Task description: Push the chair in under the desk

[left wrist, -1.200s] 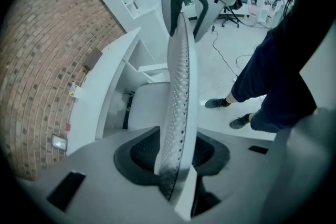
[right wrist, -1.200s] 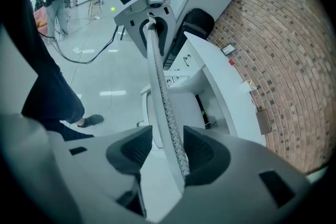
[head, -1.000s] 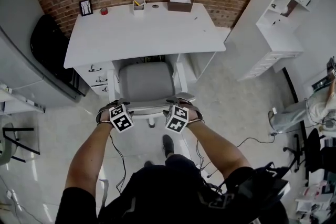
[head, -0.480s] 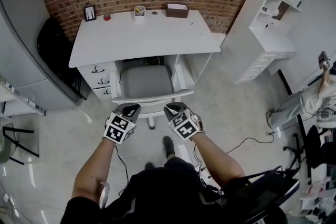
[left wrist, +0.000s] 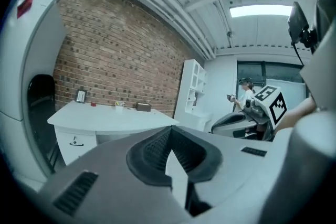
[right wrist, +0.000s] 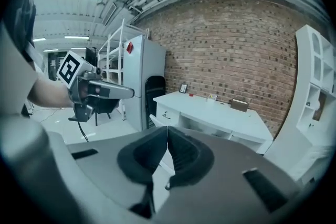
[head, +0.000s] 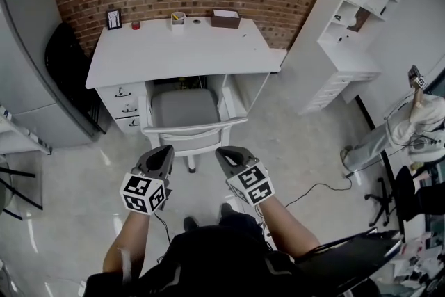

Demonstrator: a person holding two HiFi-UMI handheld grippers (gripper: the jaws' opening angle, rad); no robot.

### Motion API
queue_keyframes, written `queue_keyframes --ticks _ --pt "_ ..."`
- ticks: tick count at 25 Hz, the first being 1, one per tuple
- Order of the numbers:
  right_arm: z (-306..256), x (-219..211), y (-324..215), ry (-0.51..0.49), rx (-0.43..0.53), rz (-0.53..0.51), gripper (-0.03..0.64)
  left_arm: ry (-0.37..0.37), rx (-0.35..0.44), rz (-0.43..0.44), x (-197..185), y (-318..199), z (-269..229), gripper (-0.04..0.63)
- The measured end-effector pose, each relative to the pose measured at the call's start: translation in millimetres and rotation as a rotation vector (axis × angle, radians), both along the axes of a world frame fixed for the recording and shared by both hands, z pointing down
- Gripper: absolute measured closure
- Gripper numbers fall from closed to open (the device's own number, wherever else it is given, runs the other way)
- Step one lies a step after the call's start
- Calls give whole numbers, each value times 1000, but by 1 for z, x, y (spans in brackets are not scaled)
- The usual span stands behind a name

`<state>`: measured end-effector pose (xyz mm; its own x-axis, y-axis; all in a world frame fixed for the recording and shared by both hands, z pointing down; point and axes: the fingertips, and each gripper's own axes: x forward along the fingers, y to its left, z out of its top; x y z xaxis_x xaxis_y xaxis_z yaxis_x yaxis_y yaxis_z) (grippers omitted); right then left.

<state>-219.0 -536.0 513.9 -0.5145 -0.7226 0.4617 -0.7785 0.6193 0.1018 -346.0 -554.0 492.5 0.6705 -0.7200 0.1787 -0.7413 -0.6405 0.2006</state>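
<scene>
A white chair with a grey seat (head: 184,108) stands tucked into the knee space of the white desk (head: 177,52), its white backrest (head: 195,129) level with the desk's front. My left gripper (head: 166,150) and right gripper (head: 222,152) hover side by side in front of the backrest, clear of it. In the left gripper view the left gripper (left wrist: 169,132) has its pads together. The right gripper (right wrist: 167,135) looks the same in its own view. Both pairs of jaws have just closed, with nothing between them.
On the desk's far edge stand a picture frame (head: 114,19), a cup (head: 178,17) and a brown box (head: 225,17). A grey cabinet (head: 28,80) stands to the left and a white shelf unit (head: 354,17) to the right. A person (head: 410,129) is at the far right. A cable (head: 313,188) lies on the floor.
Both grippers came off the chair's backrest, drew back toward me and rose. Their jaws went from open to shut. The chair stays under the desk.
</scene>
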Motion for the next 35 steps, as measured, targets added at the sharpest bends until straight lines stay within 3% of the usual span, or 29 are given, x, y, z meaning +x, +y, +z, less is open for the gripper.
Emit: queue_keyframes --ticks 4,11,19,31,35 --pt "-19 13 5 -61 41 46 607 -3 20 -62 -9 12 -13 588" --pt "-66 37 -3 -167 137 107 607 -67 92 -89 6 27 -28 588" --pt "-99 71 -5 -192 192 102 609 -125 140 -205 21 25 -60 588" --pt "-107 97 -4 -207 203 74 609 -153 143 -249 51 30 -70 588" --pt "-112 100 -5 -219 212 62 609 -197 162 -235 58 31 -73 588"
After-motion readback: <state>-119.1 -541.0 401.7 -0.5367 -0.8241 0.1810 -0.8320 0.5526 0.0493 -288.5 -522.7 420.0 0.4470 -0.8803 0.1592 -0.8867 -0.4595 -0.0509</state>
